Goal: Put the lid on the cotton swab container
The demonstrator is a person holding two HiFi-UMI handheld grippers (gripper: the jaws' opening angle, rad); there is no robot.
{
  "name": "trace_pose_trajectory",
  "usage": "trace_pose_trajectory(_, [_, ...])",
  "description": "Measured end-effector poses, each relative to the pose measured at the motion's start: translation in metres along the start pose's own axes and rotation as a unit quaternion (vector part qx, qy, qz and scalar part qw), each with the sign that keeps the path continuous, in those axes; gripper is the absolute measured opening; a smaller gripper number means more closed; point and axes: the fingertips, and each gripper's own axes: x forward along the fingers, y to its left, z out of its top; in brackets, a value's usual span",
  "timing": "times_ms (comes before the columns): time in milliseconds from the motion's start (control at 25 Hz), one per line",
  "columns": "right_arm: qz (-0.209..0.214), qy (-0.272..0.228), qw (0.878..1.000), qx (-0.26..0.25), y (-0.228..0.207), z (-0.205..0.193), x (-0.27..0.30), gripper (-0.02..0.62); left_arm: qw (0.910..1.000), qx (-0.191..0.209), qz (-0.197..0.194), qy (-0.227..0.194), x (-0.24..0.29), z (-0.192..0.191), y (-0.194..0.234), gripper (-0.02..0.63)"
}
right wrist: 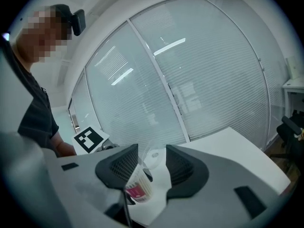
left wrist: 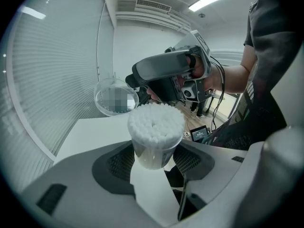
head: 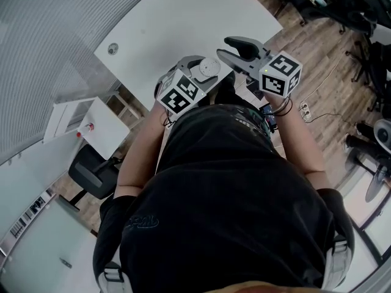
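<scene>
My left gripper (left wrist: 154, 158) is shut on the clear cotton swab container (left wrist: 155, 129), which stands upright between its pads, packed with white swabs. The clear round lid (left wrist: 116, 97) hangs tilted beside the container's rim, at the tip of my right gripper (left wrist: 137, 82). In the right gripper view the lid (right wrist: 151, 156) lies between the jaws of my right gripper (right wrist: 152, 164), which stand apart without pressing on it, and the container (right wrist: 137, 188) with its pink label sits just below. In the head view both grippers meet over the table's near edge around the container (head: 206, 69).
The white table (head: 183, 17) stretches away ahead, with a round grommet (head: 112, 48) at its left. A white side cabinet (head: 91, 124) and a dark office chair (head: 91, 173) stand at the left. A power strip (head: 303, 110) lies on the wooden floor at the right.
</scene>
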Motion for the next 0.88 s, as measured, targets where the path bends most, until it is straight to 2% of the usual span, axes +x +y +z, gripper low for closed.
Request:
trace_pose_trajectory(240, [0.009, 0.006, 1.000, 0.020, 0.001, -0.008, -0.002, 0.213, 0.9997, 0.016, -0.014, 0.008, 0.008, 0.001, -0.009, 0.264])
trace_pose_trajectory(880, [0.012, 0.008, 0.999, 0.034, -0.003, -0.016, -0.011, 0.221, 0.9981, 0.035, -0.049, 0.018, 0.024, 0.006, -0.025, 0.264])
